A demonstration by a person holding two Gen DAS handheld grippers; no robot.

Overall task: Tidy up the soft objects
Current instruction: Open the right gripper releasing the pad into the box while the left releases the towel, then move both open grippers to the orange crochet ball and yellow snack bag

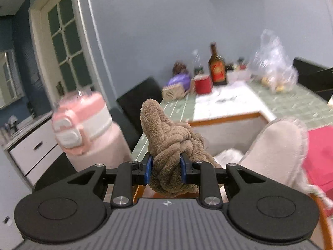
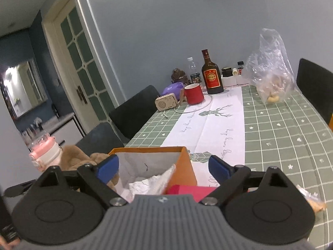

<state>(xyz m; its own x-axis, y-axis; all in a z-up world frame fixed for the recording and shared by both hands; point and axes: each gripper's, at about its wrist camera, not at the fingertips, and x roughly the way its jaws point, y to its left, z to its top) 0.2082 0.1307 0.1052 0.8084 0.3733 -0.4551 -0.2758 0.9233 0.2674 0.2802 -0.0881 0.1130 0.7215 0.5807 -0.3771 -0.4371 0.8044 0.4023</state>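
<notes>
— Terry cloth, brown, one item: the knotted brown towel (image 1: 170, 145) sits pinched between the blue pads of our left gripper (image 1: 166, 167), jaws narrowed onto its bunched middle, carried above the table's near-left corner. Left of it, a pink bottle (image 1: 83, 129) at the left edge.

— Next entry, moving right?

— Orange box (image 2: 183, 164), open-topped, white paper inside, at the table's near edge; the towel hangs just beside its left wall. We judge this the bin for the soft things. Beige slipper (image 1: 278, 143) next, then a pink cloth (image 1: 320, 156) at the box's right side.

— And our right gripper (image 2: 164, 167)?

— Jaws spread wide, nothing between them, hovering over the box's mouth.

— How do we place the towel well?

— We'd bring it fully over the opening before letting go, lower the dangling tail in first, and keep the free gripper clear of the walls. Far end, unlisted clutter: red mug (image 2: 194, 95), brown bottle (image 2: 211, 77), plastic bag (image 2: 269, 68).
</notes>
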